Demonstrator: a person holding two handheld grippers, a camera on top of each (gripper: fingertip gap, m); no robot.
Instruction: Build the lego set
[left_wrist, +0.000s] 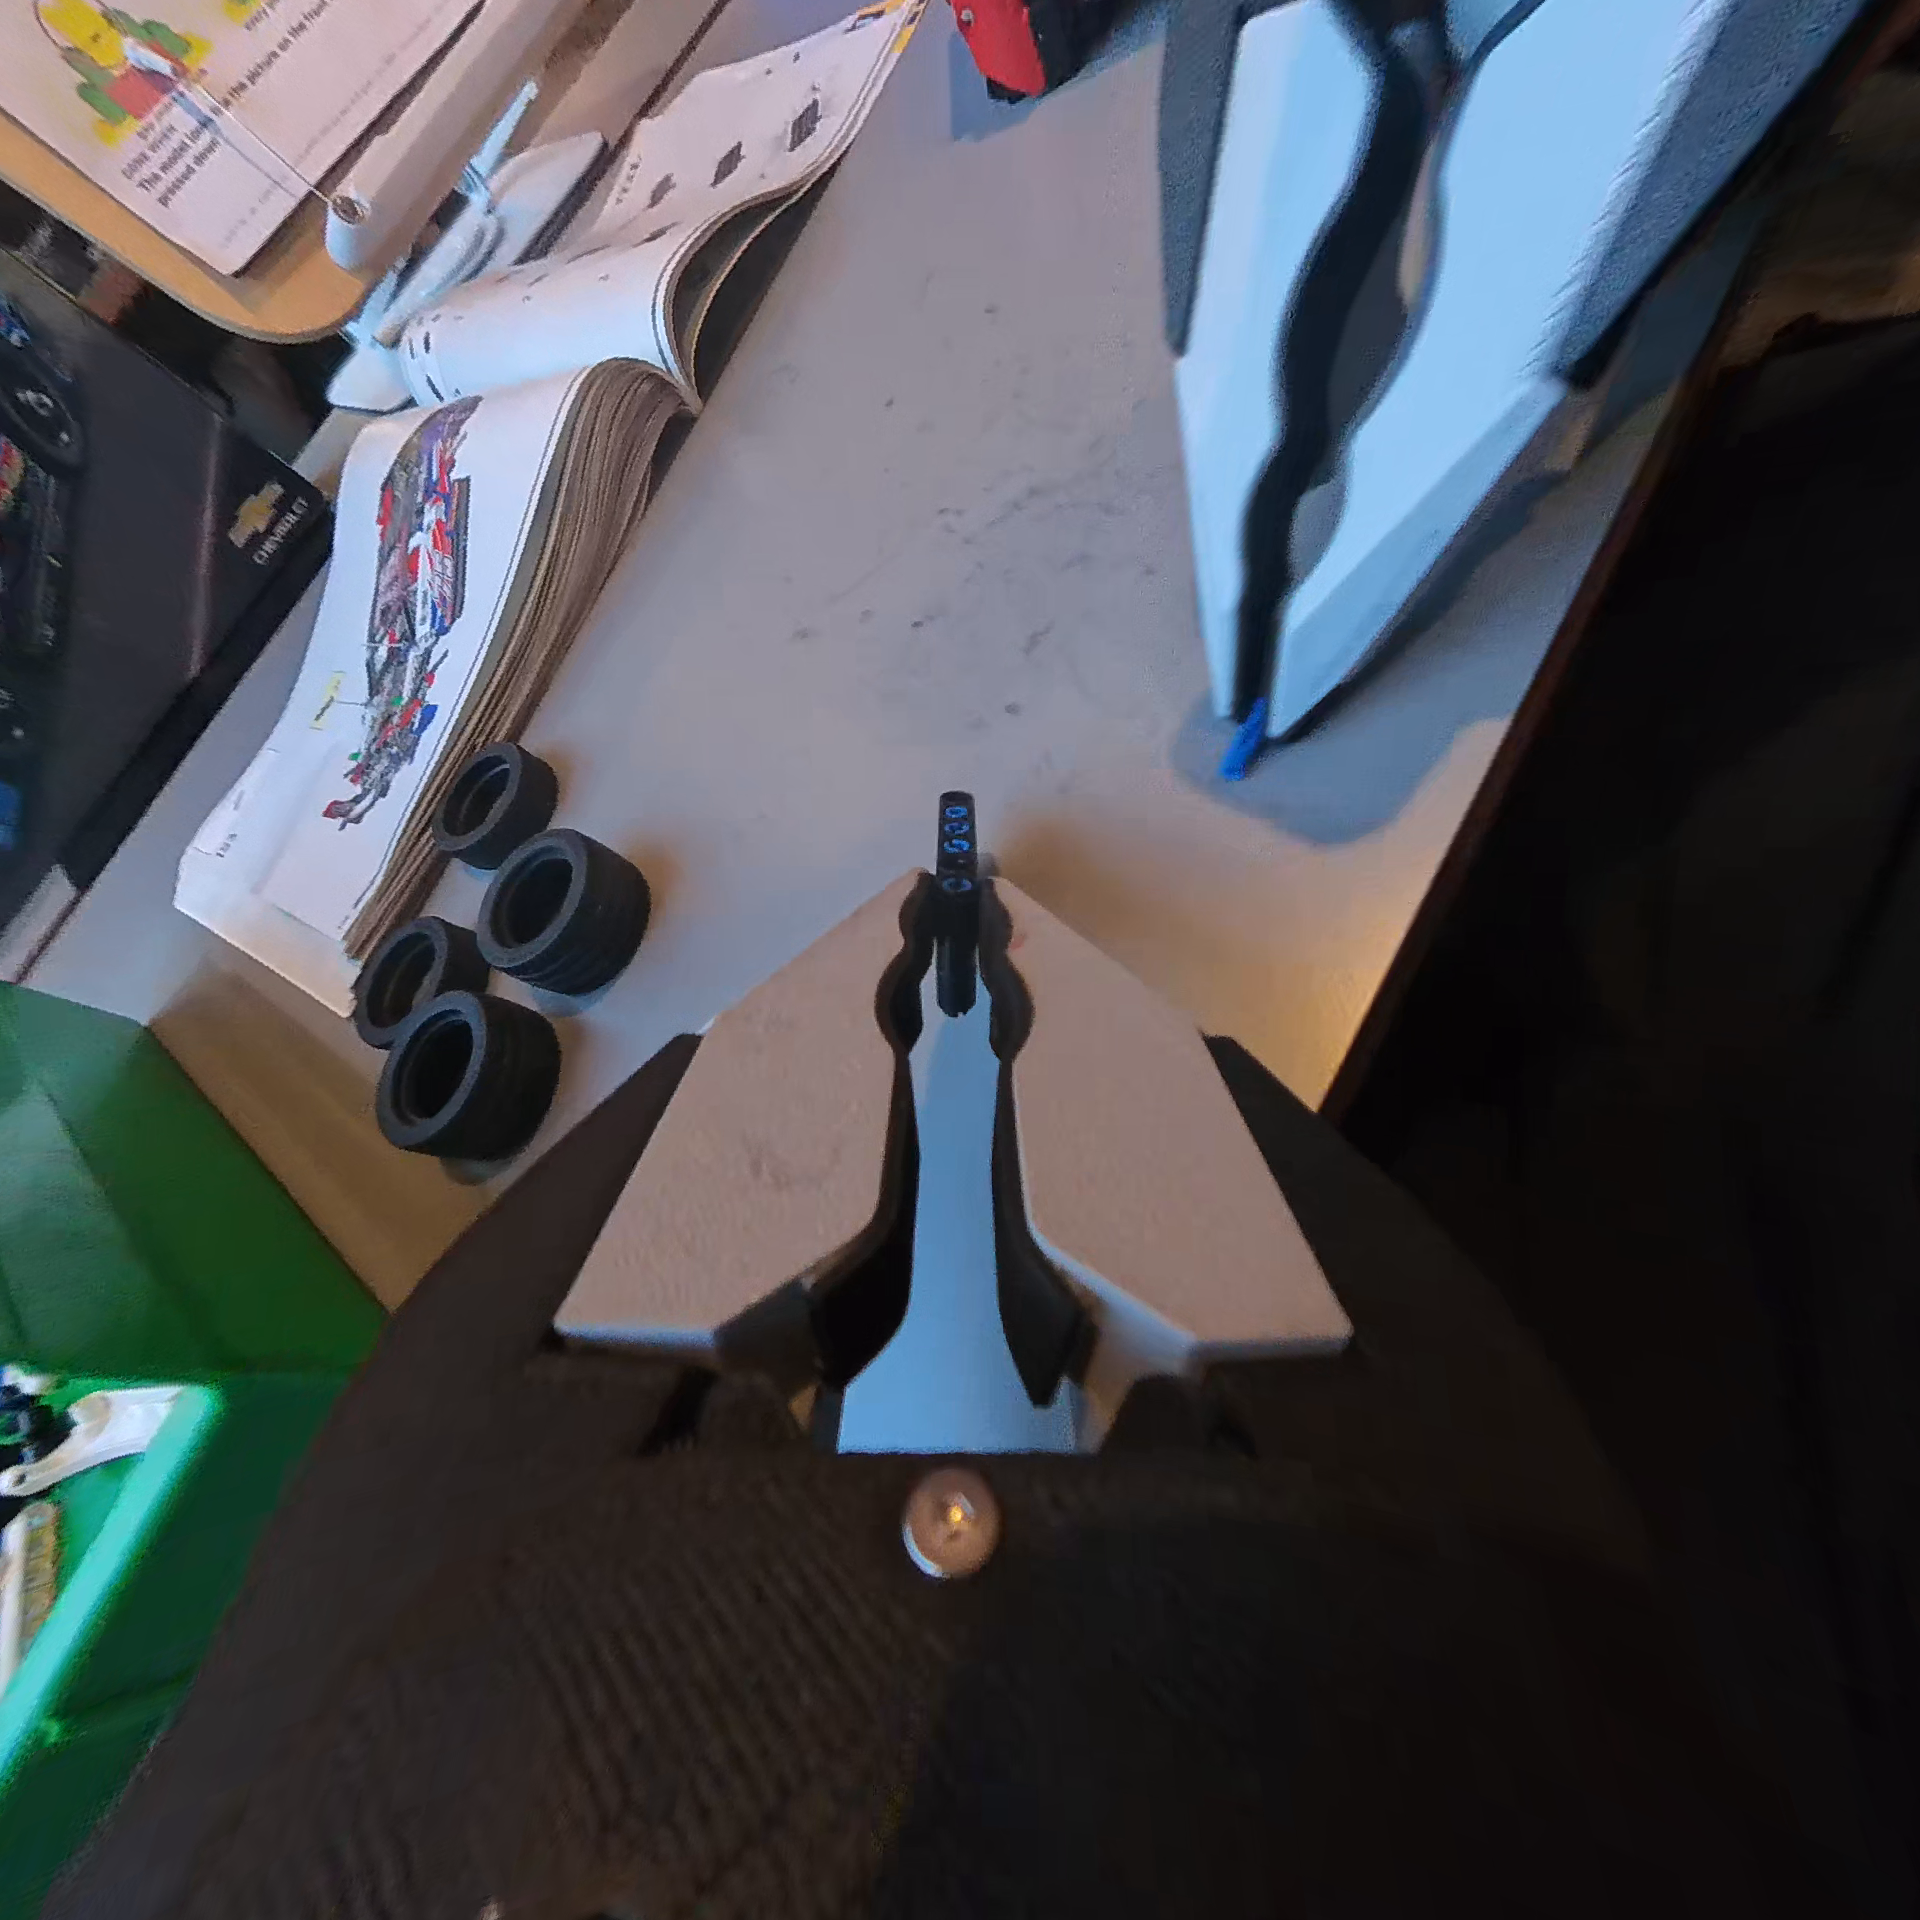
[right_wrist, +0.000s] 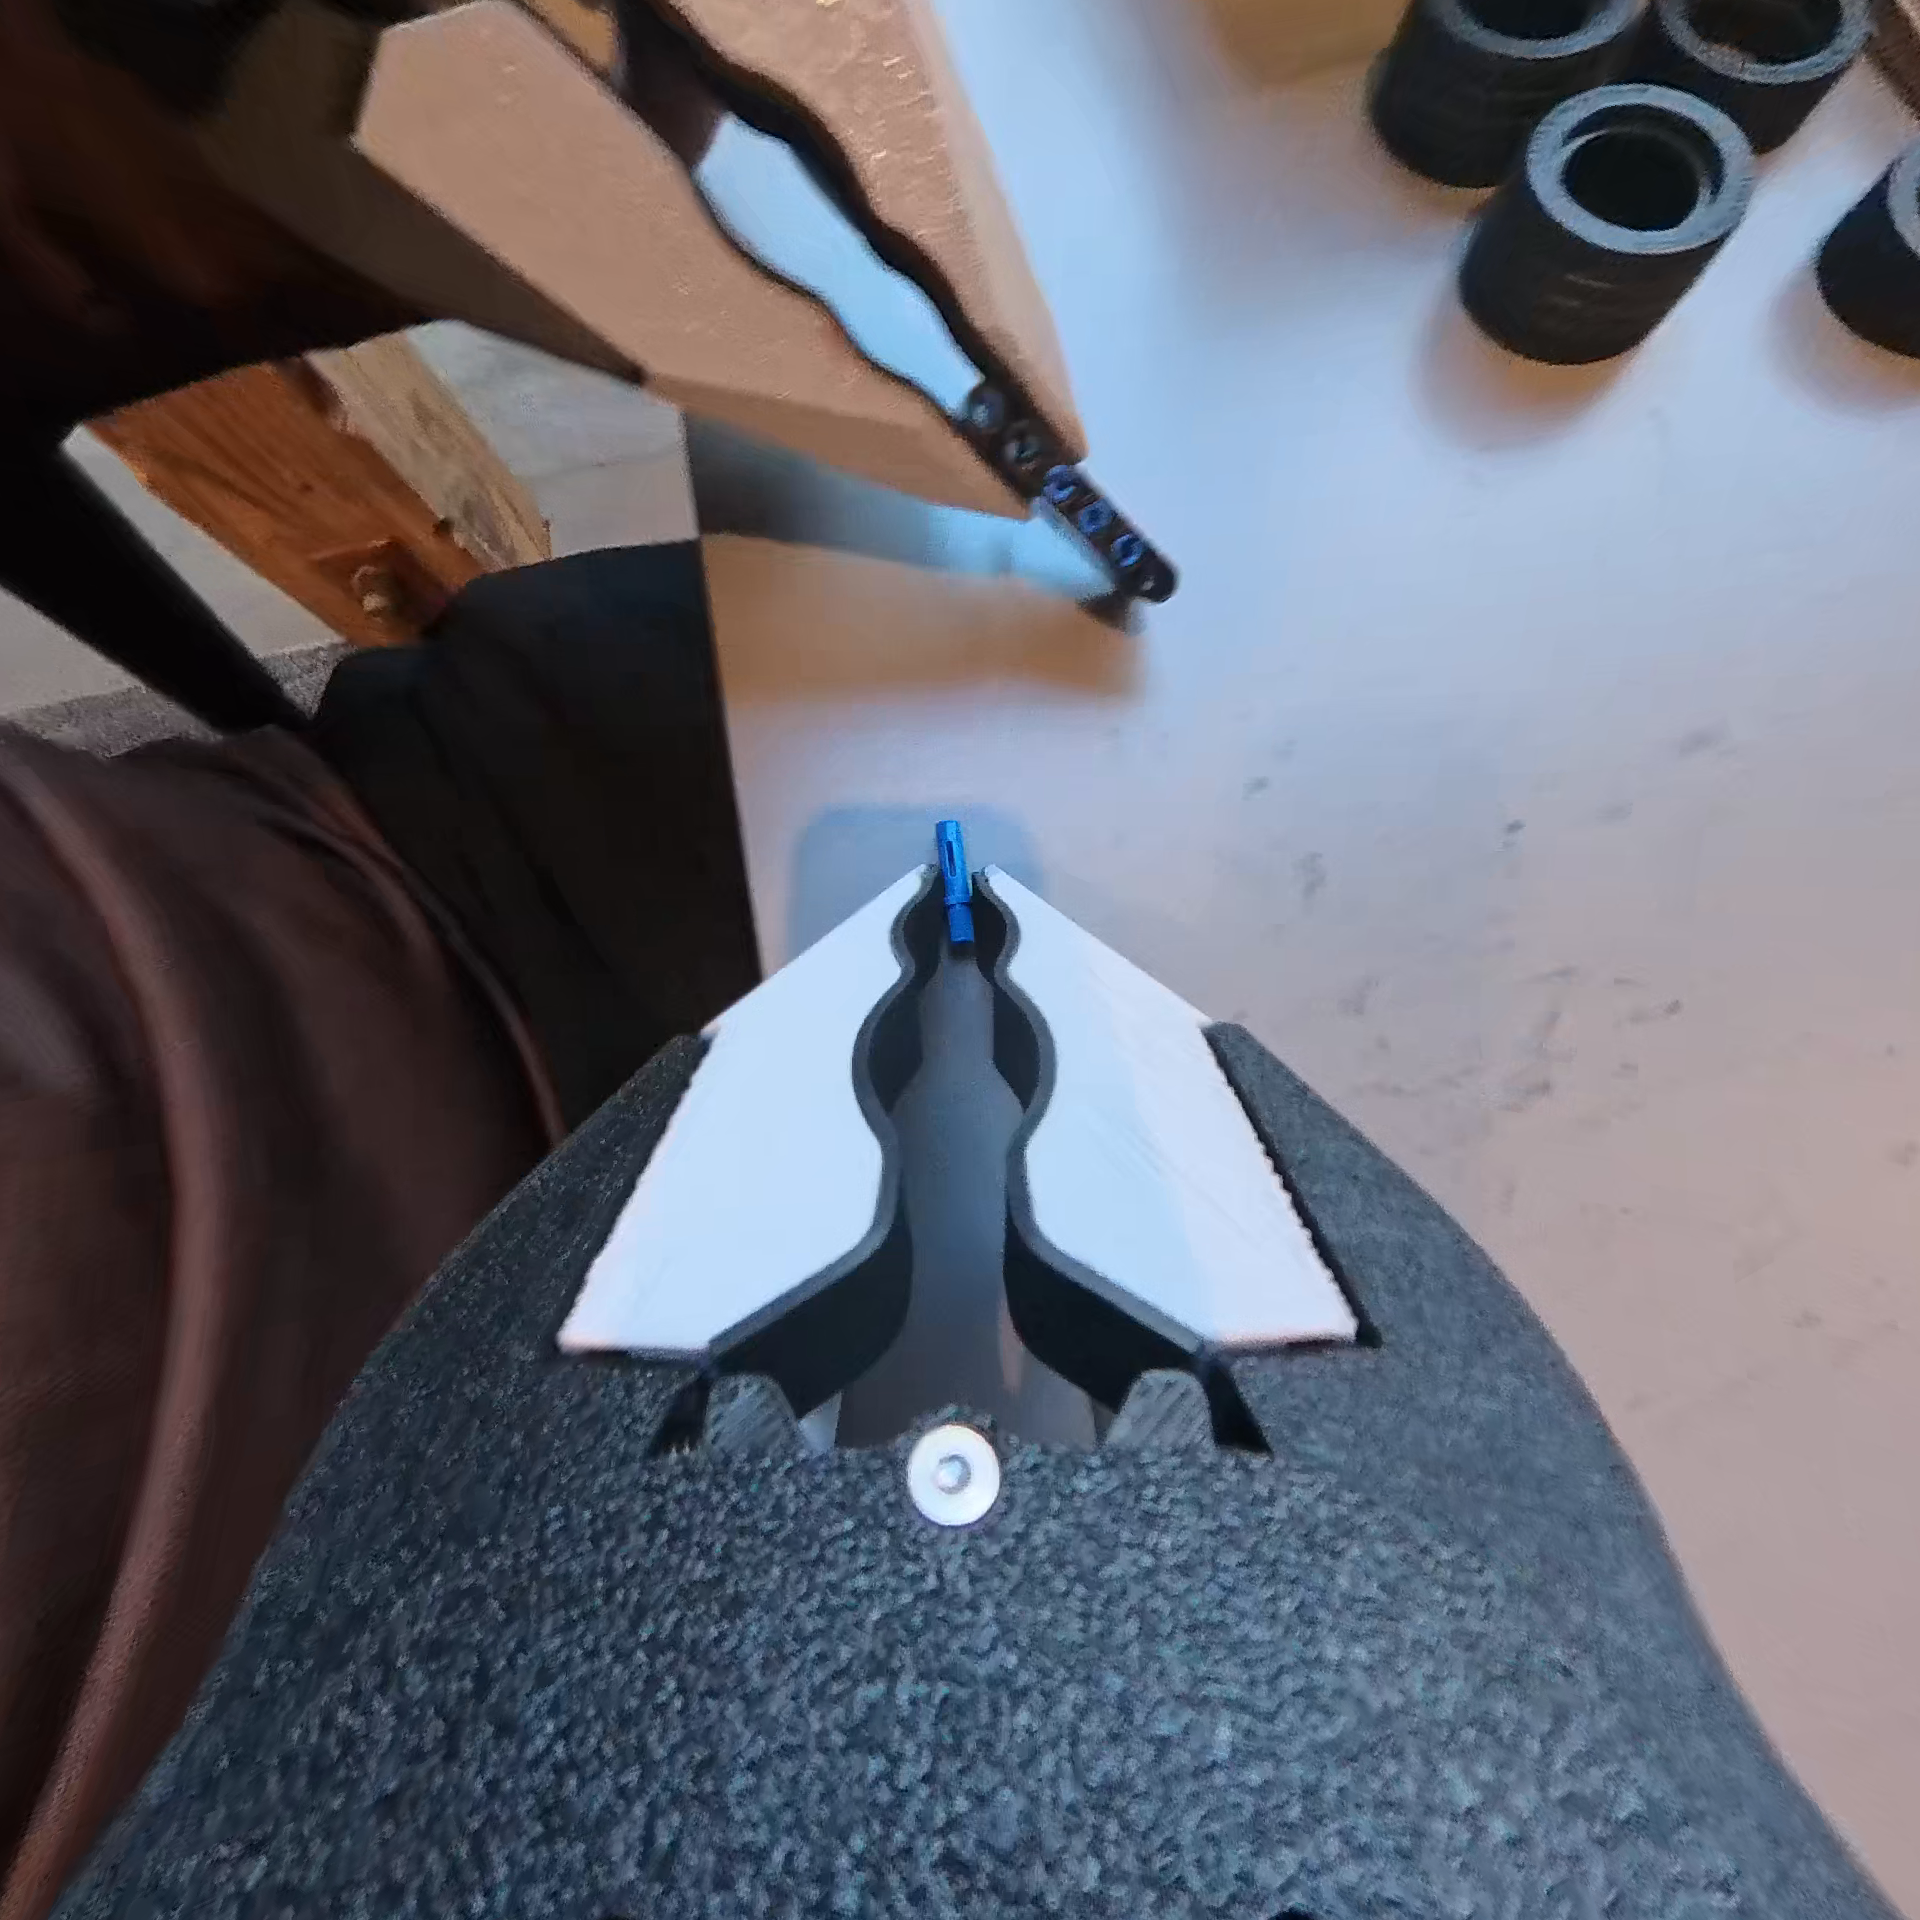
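Observation:
My left gripper (left_wrist: 954, 878) is shut on a black beam with holes (left_wrist: 956, 831), some holes showing blue pins; the beam sticks out past the fingertips above the white table (left_wrist: 883, 468). My right gripper (right_wrist: 953, 873) is shut on a small blue pin (right_wrist: 951, 862) that points forward. In the right wrist view the left gripper (right_wrist: 1055, 473) comes in from the upper left with the black beam (right_wrist: 1112, 530). In the left wrist view the right gripper (left_wrist: 1262, 722) hangs at the upper right with the blue pin (left_wrist: 1244, 740) near the table. The two grippers are apart.
Several black tyres (left_wrist: 499, 966) stand left of my left gripper, also at the top right of the right wrist view (right_wrist: 1621, 208). An open instruction booklet (left_wrist: 468, 623) lies behind them. A green bin (left_wrist: 125, 1351) sits at the lower left. The table's edge (left_wrist: 1507, 779) runs at the right. One gripper's finger ends stand about 7 cm off the other's.

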